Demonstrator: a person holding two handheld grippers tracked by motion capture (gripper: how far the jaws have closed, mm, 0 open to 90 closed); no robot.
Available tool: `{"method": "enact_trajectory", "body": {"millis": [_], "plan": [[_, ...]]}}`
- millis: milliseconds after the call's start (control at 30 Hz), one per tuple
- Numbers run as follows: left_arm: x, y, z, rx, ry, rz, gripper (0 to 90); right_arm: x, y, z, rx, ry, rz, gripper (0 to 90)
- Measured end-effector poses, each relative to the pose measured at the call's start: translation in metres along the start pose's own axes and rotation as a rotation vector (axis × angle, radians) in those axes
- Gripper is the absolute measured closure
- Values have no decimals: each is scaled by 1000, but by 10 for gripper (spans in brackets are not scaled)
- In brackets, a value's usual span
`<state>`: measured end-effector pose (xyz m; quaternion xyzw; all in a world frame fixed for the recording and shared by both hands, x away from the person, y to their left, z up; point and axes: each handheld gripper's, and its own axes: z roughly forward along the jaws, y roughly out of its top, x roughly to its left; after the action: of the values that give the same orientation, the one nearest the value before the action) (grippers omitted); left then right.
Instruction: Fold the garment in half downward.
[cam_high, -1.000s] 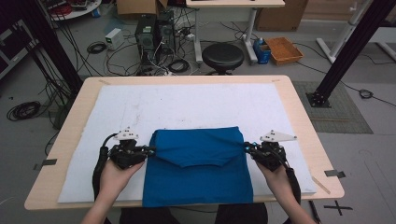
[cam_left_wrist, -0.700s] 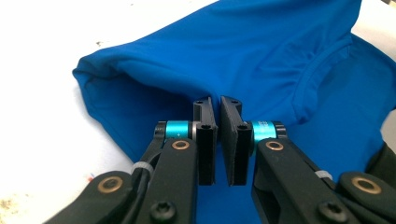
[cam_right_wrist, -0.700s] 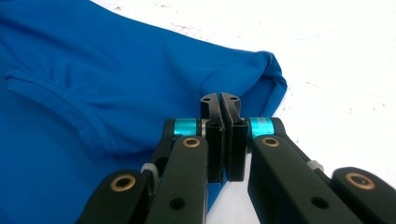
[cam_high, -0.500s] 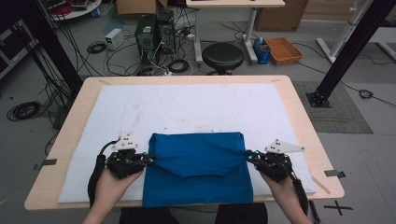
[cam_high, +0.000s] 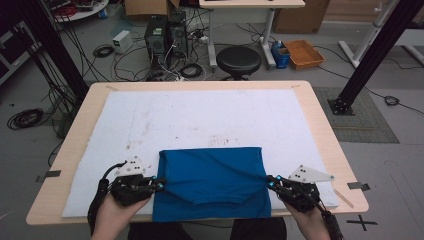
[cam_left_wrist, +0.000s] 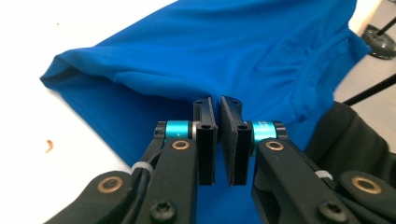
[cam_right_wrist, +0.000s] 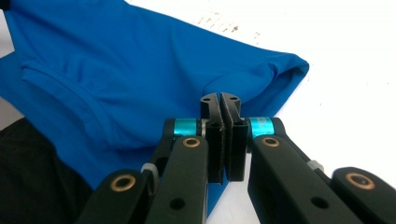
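White mat (cam_high: 200, 120) over wooden table (cam_high: 325, 135); far half bare, blue shirt (cam_high: 212, 180) folded at near edge, hem overhanging toward person. Left gripper (cam_high: 161, 185) clamped on shirt's left edge, right gripper (cam_high: 269, 182) on right edge, cloth taut between. Collar fold seen close in left gripper view (cam_left_wrist: 317, 70); sleeve opening in right gripper view (cam_right_wrist: 289, 70). Both hands low, level, pointing inward.

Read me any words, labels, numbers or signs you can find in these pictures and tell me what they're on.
No readable text anywhere.
Blue shirt: no print or label to be seen.
Turquoise sleeve on the left gripper: faint marks, too small to read.
Box on the floor: too small and blurred to read.
Black cross on the floor: a tape mark, not writing.
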<state>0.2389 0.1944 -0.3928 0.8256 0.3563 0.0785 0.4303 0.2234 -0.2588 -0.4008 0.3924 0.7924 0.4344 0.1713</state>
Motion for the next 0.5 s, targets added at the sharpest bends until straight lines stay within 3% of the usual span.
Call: {"method": "enact_trajectory", "body": {"millis": [200,433,500], "plan": [[-10,-11,-4,22,-13,12,844,8,-8,-7,2,12,-13,890],[-17,-21,-5,32,0,22,844,19,-17,-10,6,-9,-63,890],[-20,-23,-5,37,-3,23,844,21,-19,-10,13,-10,-58,889]]}}
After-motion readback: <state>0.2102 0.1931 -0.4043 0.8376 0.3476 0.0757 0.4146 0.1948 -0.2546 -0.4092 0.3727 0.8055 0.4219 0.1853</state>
